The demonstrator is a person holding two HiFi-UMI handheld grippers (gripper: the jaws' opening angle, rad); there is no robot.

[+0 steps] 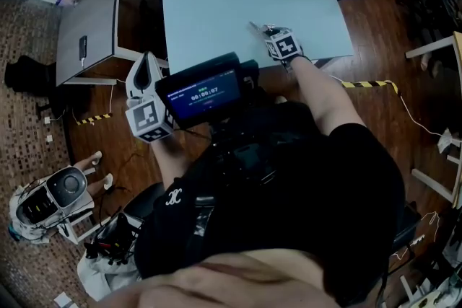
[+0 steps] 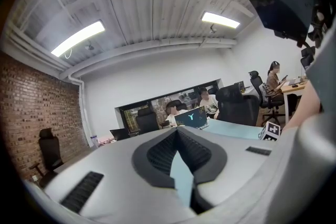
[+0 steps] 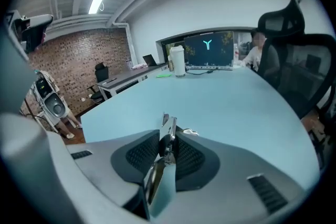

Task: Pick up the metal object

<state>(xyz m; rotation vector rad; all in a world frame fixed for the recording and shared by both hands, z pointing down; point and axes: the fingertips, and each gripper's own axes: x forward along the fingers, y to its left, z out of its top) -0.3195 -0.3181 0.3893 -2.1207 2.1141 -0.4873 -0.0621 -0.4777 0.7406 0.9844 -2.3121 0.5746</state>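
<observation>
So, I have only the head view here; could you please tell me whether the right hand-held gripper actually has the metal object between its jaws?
Observer: Yes. In the right gripper view, the right hand-held gripper has its pads closed on the metal object, whose tip sticks out past them.
Operator: Thank you. Is the left one holding anything?
Observer: No. The left hand-held gripper is shut, with nothing between its jaws.
Operator: And what stands at the far end, beyond my frame?
Observer: A laptop with a lit screen, just behind the cup.
</observation>
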